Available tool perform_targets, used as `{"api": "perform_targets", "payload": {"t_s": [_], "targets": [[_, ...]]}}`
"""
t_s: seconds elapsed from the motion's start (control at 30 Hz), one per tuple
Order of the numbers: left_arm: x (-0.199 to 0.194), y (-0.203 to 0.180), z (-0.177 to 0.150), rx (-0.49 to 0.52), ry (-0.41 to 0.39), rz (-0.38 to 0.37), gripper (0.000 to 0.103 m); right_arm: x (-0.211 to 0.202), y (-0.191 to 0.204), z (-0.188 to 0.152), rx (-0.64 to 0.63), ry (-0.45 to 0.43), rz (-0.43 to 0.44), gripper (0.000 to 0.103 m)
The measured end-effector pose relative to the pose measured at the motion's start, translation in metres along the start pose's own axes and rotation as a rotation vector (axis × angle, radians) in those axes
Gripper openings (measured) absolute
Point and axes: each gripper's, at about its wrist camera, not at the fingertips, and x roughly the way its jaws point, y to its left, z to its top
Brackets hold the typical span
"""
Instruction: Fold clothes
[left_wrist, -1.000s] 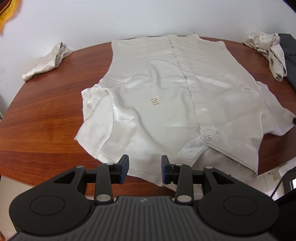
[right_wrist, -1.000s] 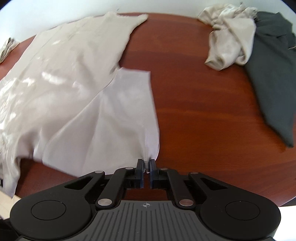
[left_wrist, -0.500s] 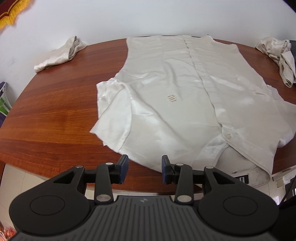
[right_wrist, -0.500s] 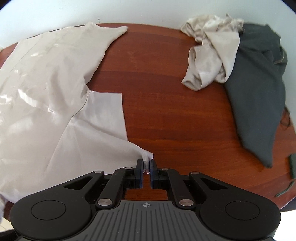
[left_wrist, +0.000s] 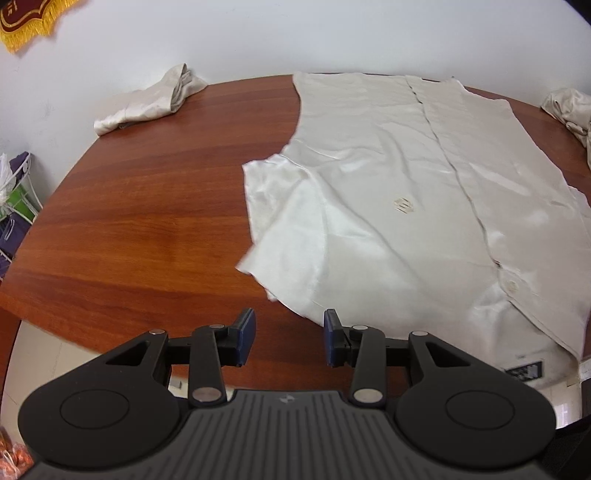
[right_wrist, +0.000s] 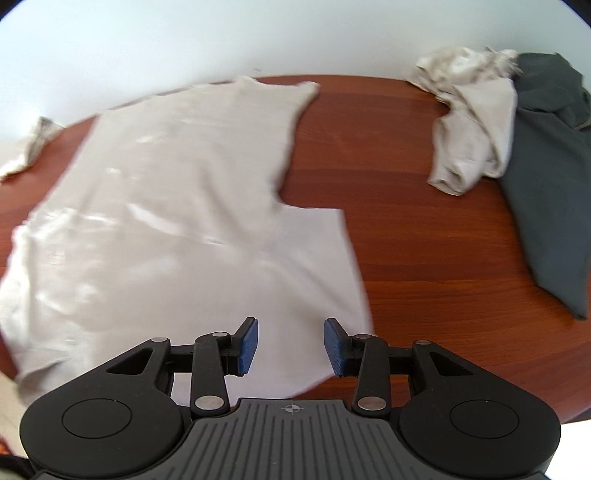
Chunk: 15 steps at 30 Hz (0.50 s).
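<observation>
The cream shirt lies spread flat, buttoned front up, across the wooden bench, laid out so its sides can be folded in. The right claw is opening above the flattened right sleeve, gripping nothing. The left claw hangs released near the rumpled left sleeve, probably next for smoothing. A folded cream garment sits far left; a crumpled cream garment and a dark one lie far right, well apart from the shirt.

In the right wrist view we see the pale cream satin shirt smeared by motion blur, its left side cut off by the picture's edge. The dark grey garment runs past the right edge, and the crumpled beige cloth is clipped in the left wrist view. We cannot read the small gold emblem.
</observation>
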Motion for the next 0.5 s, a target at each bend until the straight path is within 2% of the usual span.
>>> {"api": "perform_targets", "payload": {"t_s": [0.17,0.5], "targets": [[0.017,0.032,0.019,0.025,-0.022,-0.009,0.045,-0.009,0.042,-0.003,0.003,-0.02,0.033,0.044],[0.069,0.081,0.061,0.117,0.015,-0.132,0.045,-0.018,0.136,-0.024,0.128,-0.038,0.058,0.044]]}}
